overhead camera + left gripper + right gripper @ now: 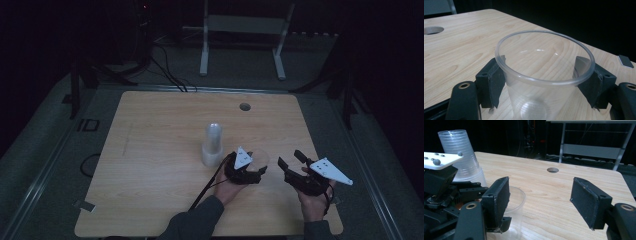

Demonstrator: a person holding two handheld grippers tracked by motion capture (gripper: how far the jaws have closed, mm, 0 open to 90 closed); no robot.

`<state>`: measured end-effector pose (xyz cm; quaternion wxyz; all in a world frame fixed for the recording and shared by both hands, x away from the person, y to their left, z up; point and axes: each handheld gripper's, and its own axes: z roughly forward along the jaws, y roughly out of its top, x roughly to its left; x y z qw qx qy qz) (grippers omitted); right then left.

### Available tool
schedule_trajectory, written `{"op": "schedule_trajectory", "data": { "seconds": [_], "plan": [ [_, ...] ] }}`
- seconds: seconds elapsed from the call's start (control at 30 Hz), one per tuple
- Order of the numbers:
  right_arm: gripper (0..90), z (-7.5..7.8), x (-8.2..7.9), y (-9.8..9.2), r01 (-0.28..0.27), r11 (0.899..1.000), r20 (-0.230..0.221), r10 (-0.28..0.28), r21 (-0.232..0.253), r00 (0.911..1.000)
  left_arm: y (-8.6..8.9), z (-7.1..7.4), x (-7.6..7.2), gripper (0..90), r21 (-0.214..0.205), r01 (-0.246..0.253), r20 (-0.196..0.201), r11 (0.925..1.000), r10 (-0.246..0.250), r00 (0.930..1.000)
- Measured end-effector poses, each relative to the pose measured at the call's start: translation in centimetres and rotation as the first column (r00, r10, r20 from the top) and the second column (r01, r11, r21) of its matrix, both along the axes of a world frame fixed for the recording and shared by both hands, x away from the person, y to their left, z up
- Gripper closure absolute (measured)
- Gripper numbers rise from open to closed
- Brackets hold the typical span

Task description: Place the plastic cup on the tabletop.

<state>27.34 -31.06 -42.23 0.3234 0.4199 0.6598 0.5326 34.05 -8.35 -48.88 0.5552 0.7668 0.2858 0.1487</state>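
A clear plastic cup [541,82] stands upright on the wooden table [160,150] between the jaws of my left gripper [542,75]. The black pads [495,80] sit close on either side just under the rim, which keeps its round shape. In the high view the left gripper [246,170] is at the table's near middle, with the cup [261,158] at its tip. My right gripper [540,197] is open and empty just to the right [289,157]. In its view the cup [516,202] shows behind its left pad.
A tall upside-down stack of clear cups [212,145] stands just left of and behind the left gripper, and shows again in the right gripper view [461,157]. A round cable hole [244,106] lies farther back. The table's right edge [320,165] is close to the right hand.
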Motion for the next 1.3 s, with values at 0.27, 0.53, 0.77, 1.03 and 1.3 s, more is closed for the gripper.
{"op": "schedule_trajectory", "data": {
  "seconds": [0.27, 0.53, 0.77, 1.03, 1.3],
  "plan": [
    [31.1, -0.04, 0.03, -0.02, 0.001, 1.000, 0.000, -0.001, 0.001, 1.0000, 0.01, 0.00, -0.06, 24.5, 0.009, -0.005, -0.005, 0.9999, 0.005, 1.0000],
    [31.1, -0.08, 0.09, -0.03, 0.000, 1.000, -0.003, 0.000, -0.002, 1.0000, 0.01, 0.02, -0.06, 20.8, 0.011, -0.005, -0.014, 0.9999, 0.005, 0.9999],
    [31.1, -0.09, 0.08, -0.04, 0.000, 1.000, -0.003, 0.000, -0.002, 1.0000, 0.10, 0.19, -0.10, 14.4, 0.015, -0.013, -0.016, 0.9998, 0.014, 0.9998],
    [31.0, -0.11, 0.09, -0.03, -0.001, 1.000, -0.004, 0.001, -0.002, 1.0000, 0.10, 0.18, -0.22, 12.9, 0.012, -0.004, -0.017, 0.9999, 0.004, 0.9999],
    [31.0, -0.10, 0.14, -0.03, -0.001, 1.000, -0.003, 0.001, -0.003, 1.0000, 0.20, 0.20, -0.24, 11.5, 0.012, -0.003, -0.018, 0.9999, 0.003, 0.9998]
  ]
}}
